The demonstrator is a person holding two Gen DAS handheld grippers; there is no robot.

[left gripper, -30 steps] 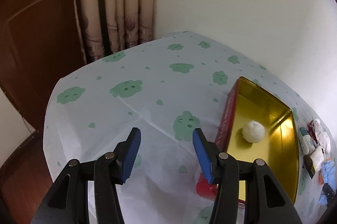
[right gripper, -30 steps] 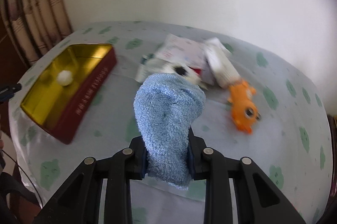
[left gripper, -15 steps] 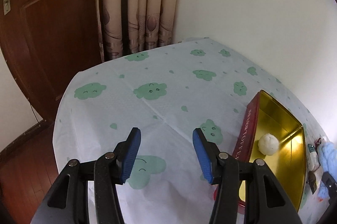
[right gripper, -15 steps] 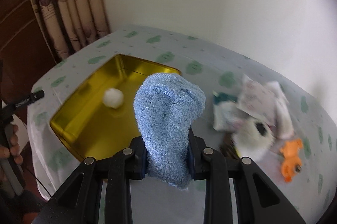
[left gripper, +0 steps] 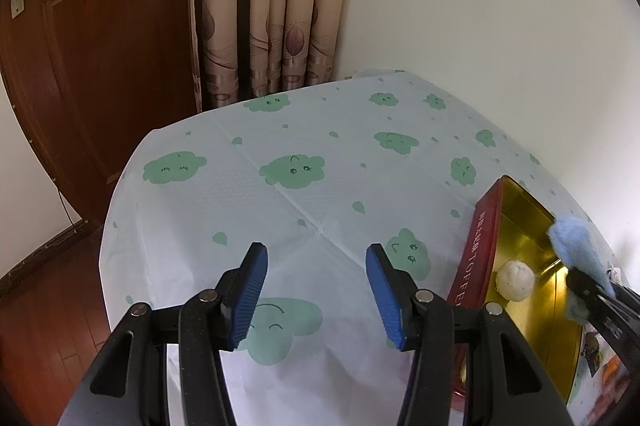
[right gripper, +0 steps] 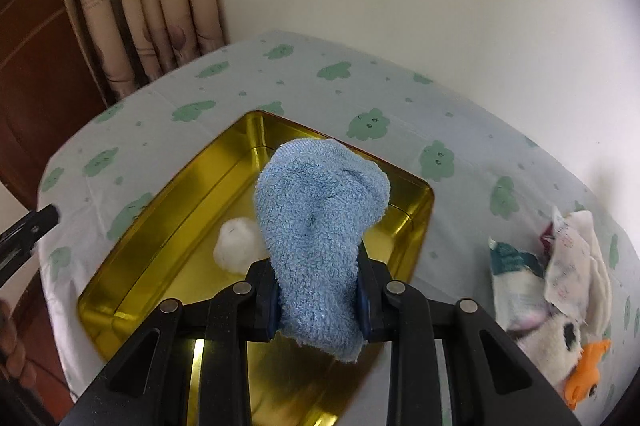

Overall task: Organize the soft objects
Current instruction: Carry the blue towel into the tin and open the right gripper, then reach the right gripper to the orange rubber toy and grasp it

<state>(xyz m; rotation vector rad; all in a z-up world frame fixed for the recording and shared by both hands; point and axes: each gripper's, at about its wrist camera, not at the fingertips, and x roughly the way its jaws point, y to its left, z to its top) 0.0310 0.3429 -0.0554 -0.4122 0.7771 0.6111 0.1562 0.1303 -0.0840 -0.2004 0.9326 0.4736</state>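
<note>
The right gripper (right gripper: pixel 318 300) clamps a blue sock (right gripper: pixel 320 226) above the tin (right gripper: pixel 416 222), a white ball (right gripper: pixel 236 244) just left of its fingers. Let go too soon, the sock could drape over the rim. The left gripper (left gripper: pixel 316 294) gapes empty.

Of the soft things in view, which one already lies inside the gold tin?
The white fluffy ball alone lies on the gold tin's floor. The blue towel is clamped in the right gripper above it; the rest lie on the tablecloth.

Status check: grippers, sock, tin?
Right gripper shut on blue sock, over gold tin. Left gripper open, empty. White ball in tin; nothing blocking.
</note>
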